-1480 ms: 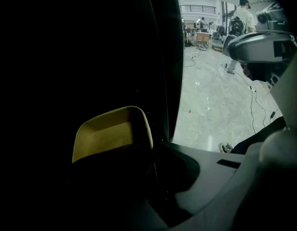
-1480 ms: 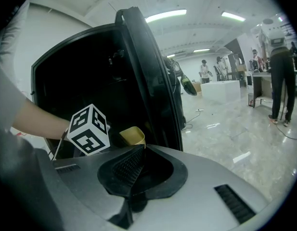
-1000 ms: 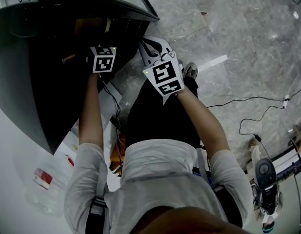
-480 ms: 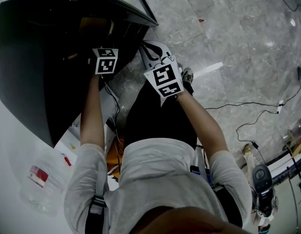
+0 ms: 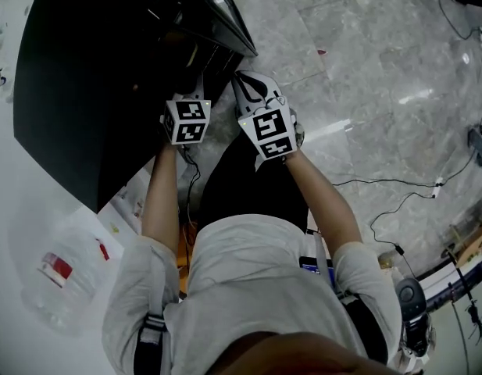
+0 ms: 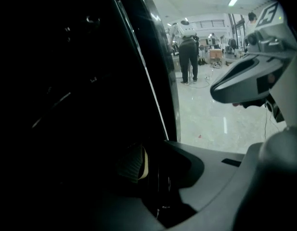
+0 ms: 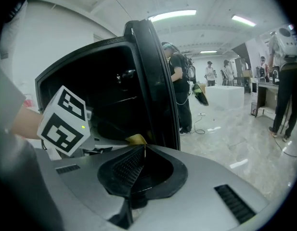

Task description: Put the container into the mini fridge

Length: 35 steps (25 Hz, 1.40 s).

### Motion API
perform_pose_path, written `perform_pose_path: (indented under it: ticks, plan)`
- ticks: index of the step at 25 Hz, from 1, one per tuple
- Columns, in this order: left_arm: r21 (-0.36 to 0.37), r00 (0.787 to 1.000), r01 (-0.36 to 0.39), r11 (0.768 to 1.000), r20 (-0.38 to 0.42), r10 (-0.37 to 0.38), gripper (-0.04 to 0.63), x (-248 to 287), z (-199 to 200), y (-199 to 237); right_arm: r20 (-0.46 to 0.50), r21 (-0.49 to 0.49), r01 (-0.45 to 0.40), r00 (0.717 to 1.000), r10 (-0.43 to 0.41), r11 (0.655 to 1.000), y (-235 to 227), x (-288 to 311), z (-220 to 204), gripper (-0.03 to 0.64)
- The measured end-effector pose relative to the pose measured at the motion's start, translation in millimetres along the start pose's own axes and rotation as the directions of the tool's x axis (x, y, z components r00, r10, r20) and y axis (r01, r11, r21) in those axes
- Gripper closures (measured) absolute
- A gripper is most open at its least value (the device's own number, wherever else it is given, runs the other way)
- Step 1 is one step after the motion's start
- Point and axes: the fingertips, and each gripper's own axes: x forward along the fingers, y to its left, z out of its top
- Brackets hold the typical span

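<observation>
The mini fridge [image 5: 76, 92] stands on the white table [image 5: 22, 209] w/ its door [image 5: 217, 14] swung open. The left gripper [image 6: 155, 170] is held at the mouth of the opening. Its fingers have just been opening and are spread wide, w/ nothing seen between them (the inside is very dark in the left gripper view). This is judged as a release. The container [image 7: 135, 139] is taken to be the yellowish thing low inside the opening, close by the door's lower edge, but it is too small to be sure. The right gripper [image 7: 139, 150] is held outside, near the door's free edge. Its 2 fingers are pressed together on nothing, probably so that it is free to push the door.

Room: the opening is bounded by the door edge on 1 side and the dark fridge wall on the other, so the left gripper should be drawn straight out. Beyond the door the floor [image 5: 365, 69] is open, apart from a cable [image 5: 381, 180] well away, so enough room is judged for the door to be swung.
</observation>
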Motion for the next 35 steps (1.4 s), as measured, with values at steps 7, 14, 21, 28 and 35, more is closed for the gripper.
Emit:
perform_pose_path:
  ticks: [7, 14, 21, 28, 35]
  plan:
    - [-0.207, 0.989, -0.022, 0.978, 0.136, 0.051, 0.566, -54, 31, -20, 0.037, -0.065, -0.021, 0.999, 0.024, 0.998, 20, -22, 31, 0.577]
    - [-0.301, 0.978, -0.076, 0.95, 0.163, 0.13, 0.583, -113, 55, -48, 0.097, -0.118, -0.053, 0.993, 0.064, 0.992, 30, -74, 59, 0.577]
    - [-0.436, 0.919, -0.258, 0.862, 0.165, 0.359, 0.583, -189, 88, -64, 0.146, -0.198, -0.128, 0.977, 0.158, 0.972, 37, -139, 88, 0.577]
    - [-0.572, 0.819, -0.353, 0.74, 0.193, 0.54, 0.584, -280, 126, -84, 0.206, -0.321, -0.212, 0.936, 0.286, 0.923, 67, -202, 123, 0.578]
    - [-0.631, 0.752, -0.374, 0.68, 0.223, 0.621, 0.583, -348, 143, -112, 0.243, -0.408, -0.264, 0.891, 0.383, 0.874, 108, -262, 136, 0.578]
